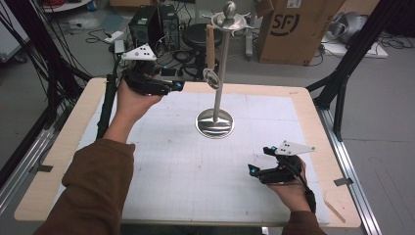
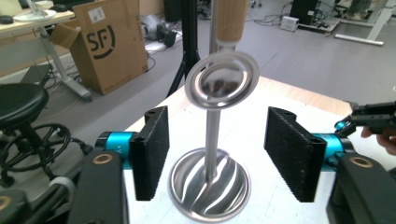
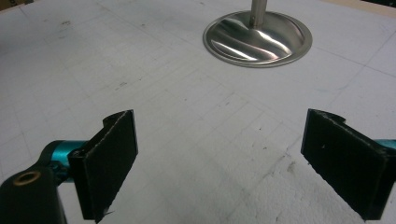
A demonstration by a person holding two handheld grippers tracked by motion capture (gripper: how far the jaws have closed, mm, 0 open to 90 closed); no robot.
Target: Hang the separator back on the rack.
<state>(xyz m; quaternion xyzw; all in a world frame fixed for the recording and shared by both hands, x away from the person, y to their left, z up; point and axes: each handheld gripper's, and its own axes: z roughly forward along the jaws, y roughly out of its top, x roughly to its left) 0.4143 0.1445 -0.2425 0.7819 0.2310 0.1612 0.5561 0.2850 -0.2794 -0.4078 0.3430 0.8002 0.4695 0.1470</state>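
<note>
Both hand-held grippers [image 1: 182,86] [image 1: 250,170] apparently gape near stand [image 1: 215,115].

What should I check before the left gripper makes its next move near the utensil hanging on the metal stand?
1. Left gripper jaws open, nothing between the pads: ok.
2. Hanging utensil free of the pads: ok; it hangs above and beyond them.
3. Utensil seated firmly on the stand's top hook: cannot tell.
4. Metal stand upright, base flat on the white mat: ok.
5. Right gripper open and apart from the stand: ok; it rests low over the mat.
6. Utensil hanging still: cannot tell.
</note>
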